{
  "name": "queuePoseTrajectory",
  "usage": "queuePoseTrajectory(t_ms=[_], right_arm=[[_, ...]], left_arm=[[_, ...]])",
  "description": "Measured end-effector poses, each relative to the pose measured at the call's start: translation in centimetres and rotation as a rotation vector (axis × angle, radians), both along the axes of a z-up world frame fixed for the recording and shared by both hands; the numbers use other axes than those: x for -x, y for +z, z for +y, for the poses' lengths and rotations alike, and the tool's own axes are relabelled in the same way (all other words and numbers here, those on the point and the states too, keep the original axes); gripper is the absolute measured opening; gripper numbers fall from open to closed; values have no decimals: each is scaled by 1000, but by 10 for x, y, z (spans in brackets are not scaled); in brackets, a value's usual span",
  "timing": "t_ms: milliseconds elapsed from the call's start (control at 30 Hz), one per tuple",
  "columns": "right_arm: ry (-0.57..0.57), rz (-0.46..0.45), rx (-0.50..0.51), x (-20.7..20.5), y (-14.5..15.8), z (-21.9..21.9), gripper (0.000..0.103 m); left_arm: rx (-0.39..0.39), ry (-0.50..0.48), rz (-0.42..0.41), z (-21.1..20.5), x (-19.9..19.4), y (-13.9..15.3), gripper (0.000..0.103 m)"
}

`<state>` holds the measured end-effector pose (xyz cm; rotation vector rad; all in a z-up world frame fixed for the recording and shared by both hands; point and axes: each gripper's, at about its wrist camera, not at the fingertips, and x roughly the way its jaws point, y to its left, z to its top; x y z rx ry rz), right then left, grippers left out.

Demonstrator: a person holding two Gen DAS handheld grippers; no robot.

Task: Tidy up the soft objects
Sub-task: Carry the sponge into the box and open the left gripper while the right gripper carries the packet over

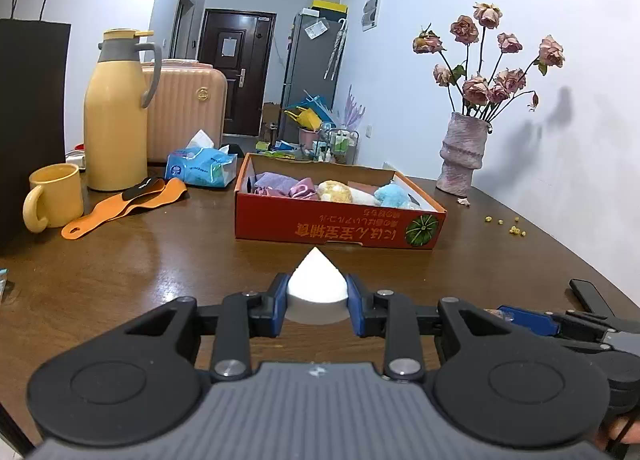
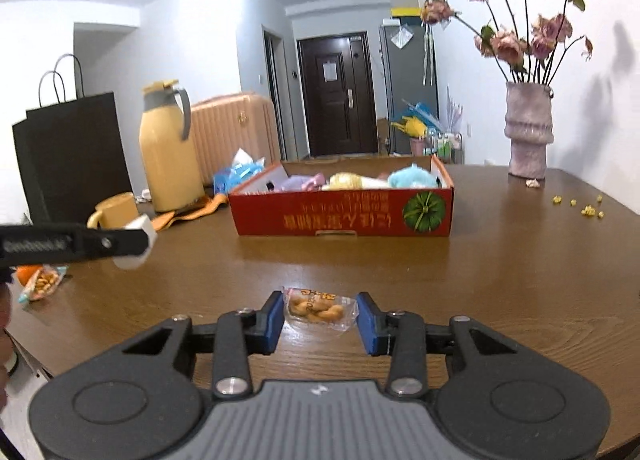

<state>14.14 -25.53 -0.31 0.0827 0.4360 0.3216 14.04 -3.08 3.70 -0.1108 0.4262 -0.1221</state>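
My left gripper (image 1: 317, 297) is shut on a white teardrop-shaped sponge (image 1: 316, 280), held above the table in front of the red cardboard box (image 1: 340, 226). The box holds several soft items: purple and pink cloths (image 1: 286, 185), a yellow plush (image 1: 335, 191) and a blue plush (image 1: 394, 195). My right gripper (image 2: 320, 320) is open, its blue pads on either side of a small snack packet (image 2: 319, 307) lying on the table. The left gripper with the sponge (image 2: 134, 240) shows at the left of the right wrist view. The box (image 2: 344, 212) is ahead there.
A yellow thermos (image 1: 116, 112), yellow mug (image 1: 54, 196), orange strap (image 1: 124, 204), tissue pack (image 1: 202, 166) and black bag (image 1: 28, 120) stand at the left. A vase of dried roses (image 1: 462, 152) stands at the right, with yellow crumbs (image 1: 512, 226) near it. Another snack packet (image 2: 40, 282) lies at the left edge.
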Motion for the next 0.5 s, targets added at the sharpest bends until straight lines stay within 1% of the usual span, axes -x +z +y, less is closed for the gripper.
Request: queuePoseTrajectory(t_ms=[100,167,233,333,367,433,500], right_arm=[[-6,-14,0,-8,7,-5,38],[2,-21,-19,-23,17,-10,38],[15,-32,-37,-42,28,-13,38],[46,-58,-67,-86,56,-17,38],[53,-64,-85,-106,66,-19,38],[60,-60,-122,-145,84,-23,38],[51,-49,-152,-188,97,-25,38]], left_arm=[[-12,-13,-15,-3,-16,5,31],[-22,-26,-30,-5,-36,12,31],[-23,-57,-35,-6,-67,23,31],[-25,-93,-34,-7,-127,44,31],[-28,-90,-30,-8,-148,50,31],[-36,-116,-12,-12,-195,59,32],[-44,-123,19,-19,-242,61,32]])
